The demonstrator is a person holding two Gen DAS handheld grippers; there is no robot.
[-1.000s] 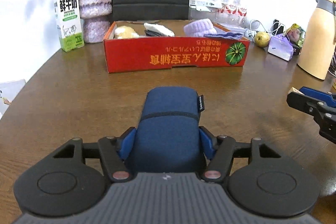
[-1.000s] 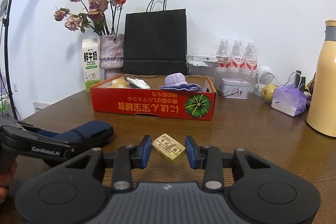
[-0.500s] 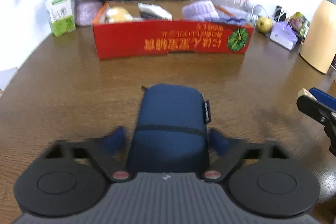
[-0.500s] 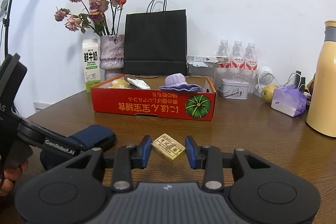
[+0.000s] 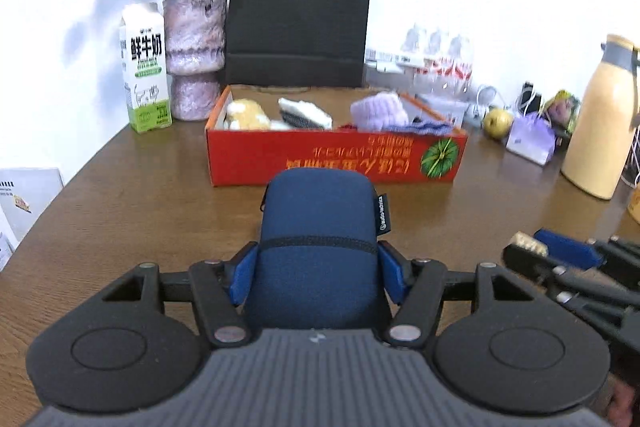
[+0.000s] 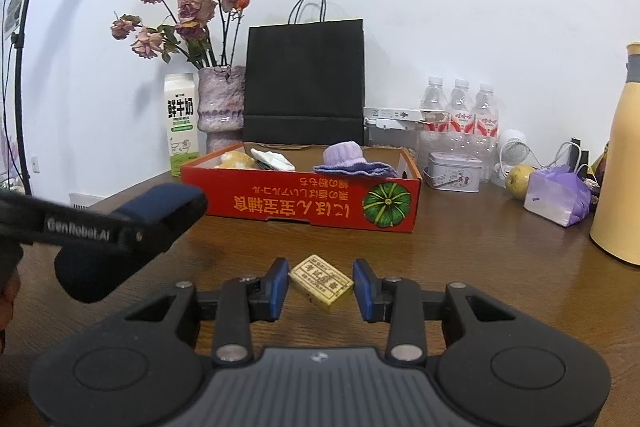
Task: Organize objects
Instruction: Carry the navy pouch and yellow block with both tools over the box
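Two sets of tongs were in play at this entry. We noted the main change over the last second: the left tongs, with pads pressed against both flanks of the blue zip pouch, had carried it up off the counter. One second back the pouch lay flat on the wood; half a second back the left view was blurred by motion; now, in the right view, the pouch sat at centre left of the frame, tilted nose-up, with bare wood and shadow beneath it. We judged the pick complete and the carry to the red box under way.

The right tongs showed no change. Their jaws stood part open on either side of the small yellow block, a slim gap at each pad, gripping nothing; the block rested on the counter, turned corner-on to the pads.

View differences: the left view looked down into the red box and showed room behind its front wall, between the white item and the purple knit hat. It could not show clearance under the pouch; the right view did. The right view also gave the gaps around the block, whereas the left view caught the right tongs only as a blur at its right edge.
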